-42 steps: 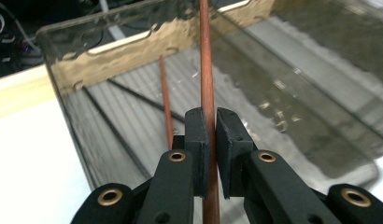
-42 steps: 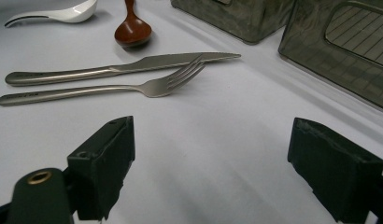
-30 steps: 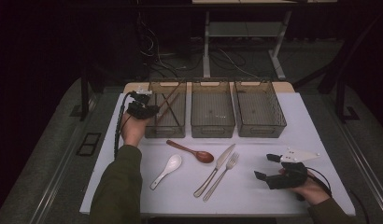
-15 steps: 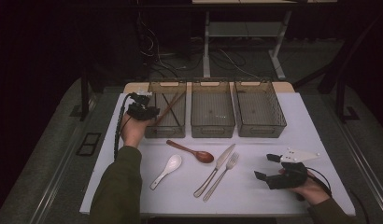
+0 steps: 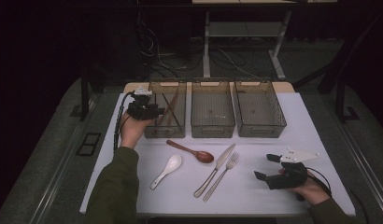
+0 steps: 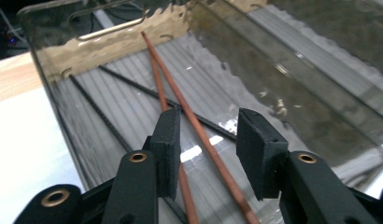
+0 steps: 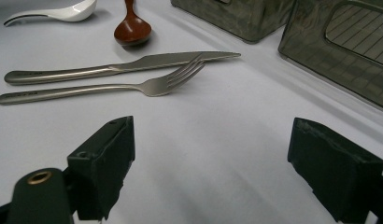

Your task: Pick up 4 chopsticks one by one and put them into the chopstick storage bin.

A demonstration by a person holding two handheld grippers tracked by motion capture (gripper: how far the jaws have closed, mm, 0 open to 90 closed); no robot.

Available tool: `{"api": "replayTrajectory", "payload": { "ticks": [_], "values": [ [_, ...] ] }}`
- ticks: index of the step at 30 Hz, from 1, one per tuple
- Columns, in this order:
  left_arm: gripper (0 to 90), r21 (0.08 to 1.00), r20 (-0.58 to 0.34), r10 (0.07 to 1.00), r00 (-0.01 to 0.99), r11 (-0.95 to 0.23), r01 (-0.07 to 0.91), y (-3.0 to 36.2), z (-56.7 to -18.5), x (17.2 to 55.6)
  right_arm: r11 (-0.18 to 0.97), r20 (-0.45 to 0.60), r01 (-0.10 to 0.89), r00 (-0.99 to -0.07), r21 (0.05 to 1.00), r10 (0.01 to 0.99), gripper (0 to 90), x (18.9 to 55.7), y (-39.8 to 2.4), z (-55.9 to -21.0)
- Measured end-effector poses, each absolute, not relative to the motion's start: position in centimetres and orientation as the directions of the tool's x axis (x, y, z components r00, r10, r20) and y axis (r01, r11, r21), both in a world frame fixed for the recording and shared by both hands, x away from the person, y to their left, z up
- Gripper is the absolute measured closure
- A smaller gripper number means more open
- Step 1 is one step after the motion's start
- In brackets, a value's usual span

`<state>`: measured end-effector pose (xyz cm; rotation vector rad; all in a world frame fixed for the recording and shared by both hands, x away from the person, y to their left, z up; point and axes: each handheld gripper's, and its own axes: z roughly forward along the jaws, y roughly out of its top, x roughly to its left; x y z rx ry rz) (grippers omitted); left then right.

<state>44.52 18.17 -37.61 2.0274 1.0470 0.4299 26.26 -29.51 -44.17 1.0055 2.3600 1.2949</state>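
The left gripper (image 5: 152,111) is over the left bin (image 5: 176,132), the one at 9 o'clock in the row of three. Its jaws have just been opening. In the left gripper view, brown chopsticks (image 6: 194,126) lie in that bin, and one stick runs through the gap between the jaws, but the pads are not pressing on it. Black chopsticks (image 6: 110,128) lie in the same bin, crossing under the brown ones. The middle bin (image 5: 212,131) and the right bin (image 5: 260,130) stand just beside it toward 3 o'clock. On the white counter (image 5: 273,191), in front of the bins, lie a white spoon (image 5: 167,170), a brown spoon (image 5: 192,151), a knife (image 5: 215,169) and a fork (image 5: 221,175). The knife and fork lie side by side, and the fork's tines touch the knife. The right gripper (image 5: 266,168) rests low at 4 o'clock on the counter, well apart from the fork. Its jaws stand wide apart with nothing between them.
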Motion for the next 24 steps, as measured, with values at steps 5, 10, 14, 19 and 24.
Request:
{"api": "replayTrajectory", "payload": {
  "ticks": [5, 10, 14, 19, 24],
  "values": [
    [54.1, 0.800, -0.051, 0.769, 0.637, -0.350, 0.487, 17.9, -36.8, 43.9, 0.361, 0.094, 0.448, -0.724, 0.818, 0.683, 14.6, 26.3, -29.5, -44.2],
    [49.1, 0.808, -0.048, 0.742, 0.669, -0.365, 0.463, 17.4, -36.3, 43.2, 0.360, 0.095, 0.449, -0.723, 0.818, 0.685, 14.6, 26.3, -29.5, -44.2],
    [45.7, 0.806, -0.045, 0.708, 0.705, -0.391, 0.444, 16.8, -35.8, 42.4, 0.363, 0.092, 0.449, -0.722, 0.817, 0.686, 14.6, 26.3, -29.5, -44.2],
    [42.4, 0.818, -0.057, 0.678, 0.733, -0.390, 0.424, 16.2, -35.2, 41.3, 0.362, 0.094, 0.461, -0.713, 0.810, 0.695, 14.6, 26.3, -29.4, -44.3],
    [38.6, 0.827, -0.066, 0.646, 0.760, -0.391, 0.404, 15.8, -34.7, 40.2, 0.360, 0.095, 0.473, -0.700, 0.804, 0.707, 14.6, 26.4, -29.5, -44.2]
  ]
}}
